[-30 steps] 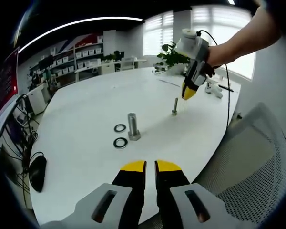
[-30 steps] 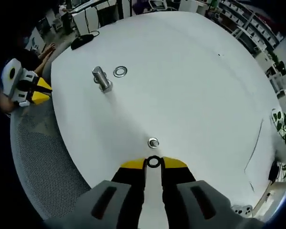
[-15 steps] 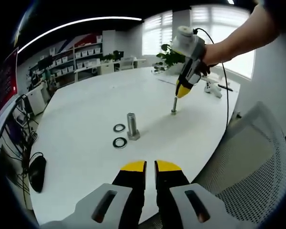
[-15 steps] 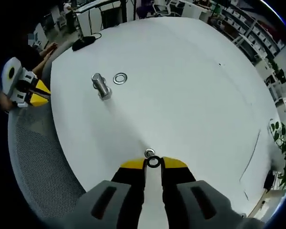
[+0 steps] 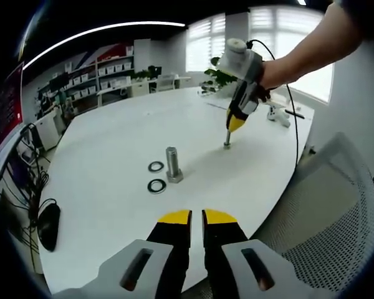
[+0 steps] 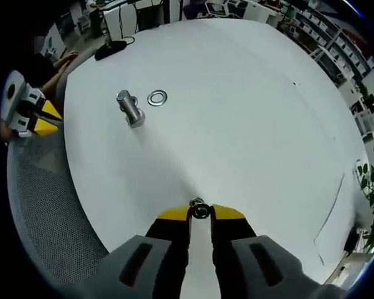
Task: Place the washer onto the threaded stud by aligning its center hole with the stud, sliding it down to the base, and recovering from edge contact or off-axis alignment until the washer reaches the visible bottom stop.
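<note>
The right gripper is pinching a washer between its yellow tips, directly over the top of the thin stud, which is standing upright on the white counter. The washer is lying flat, its hole facing the stud's long axis. The left gripper is hovering clenched and empty at the counter edge. A thicker bolt is standing beside two loose washers.

The right gripper, fingers clamped on the washer, came down and in over the desk until the washer sat right at the top of the threaded stud.
</note>
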The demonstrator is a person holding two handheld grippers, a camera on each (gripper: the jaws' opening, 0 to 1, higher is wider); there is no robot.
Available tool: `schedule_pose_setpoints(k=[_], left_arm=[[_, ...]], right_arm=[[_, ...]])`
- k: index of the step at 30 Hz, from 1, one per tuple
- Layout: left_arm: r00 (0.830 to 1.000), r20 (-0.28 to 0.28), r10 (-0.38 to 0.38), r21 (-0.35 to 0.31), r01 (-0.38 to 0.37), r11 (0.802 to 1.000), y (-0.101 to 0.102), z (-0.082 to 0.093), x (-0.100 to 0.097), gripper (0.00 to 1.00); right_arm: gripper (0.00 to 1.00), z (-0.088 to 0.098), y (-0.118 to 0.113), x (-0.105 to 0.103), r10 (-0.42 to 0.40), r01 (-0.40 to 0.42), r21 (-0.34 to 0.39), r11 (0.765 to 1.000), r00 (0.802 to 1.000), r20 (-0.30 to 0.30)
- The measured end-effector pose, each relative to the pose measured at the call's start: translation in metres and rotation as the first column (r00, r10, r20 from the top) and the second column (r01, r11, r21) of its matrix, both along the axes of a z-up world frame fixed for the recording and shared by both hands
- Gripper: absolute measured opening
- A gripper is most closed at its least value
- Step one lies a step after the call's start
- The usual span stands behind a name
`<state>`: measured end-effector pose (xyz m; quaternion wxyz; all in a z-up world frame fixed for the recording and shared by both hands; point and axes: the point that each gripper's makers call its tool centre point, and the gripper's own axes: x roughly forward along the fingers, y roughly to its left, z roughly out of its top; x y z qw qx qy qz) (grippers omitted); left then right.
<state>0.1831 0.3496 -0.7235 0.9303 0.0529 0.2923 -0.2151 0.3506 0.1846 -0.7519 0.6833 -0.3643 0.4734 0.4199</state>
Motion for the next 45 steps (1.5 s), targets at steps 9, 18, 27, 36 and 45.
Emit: schedule_pose_setpoints(k=[9,18,27,36,45], left_arm=[[1.0,-0.007,0.005,0.004,-0.005,1.0,0.0,-0.001,0.0,0.04],[1.0,-0.012,0.008,0.008,-0.008,1.0,0.001,-0.003,-0.001,0.04],[1.0,-0.021,0.017,0.019,-0.016,1.0,0.003,-0.006,-0.001,0.04],[0.999,-0.022,0.024,0.031,-0.024,0.999,0.006,-0.008,-0.001,0.04],[0.999,-0.04,0.032,0.046,-0.03,0.998,0.008,-0.012,-0.002,0.04]], right_arm=[[0.15,-0.022,-0.003,0.002,-0.026,0.025,-0.023,0.999,0.999,-0.028],[0.16,-0.036,-0.008,0.002,-0.085,0.085,-0.021,0.996,0.995,-0.044],[0.21,-0.033,-0.006,0.003,-0.087,0.087,0.027,0.996,0.996,-0.021],[0.24,-0.018,-0.009,0.001,-0.109,0.102,0.134,0.986,0.993,0.042],[0.26,-0.006,-0.017,-0.01,-0.14,0.128,0.202,0.971,0.989,0.047]])
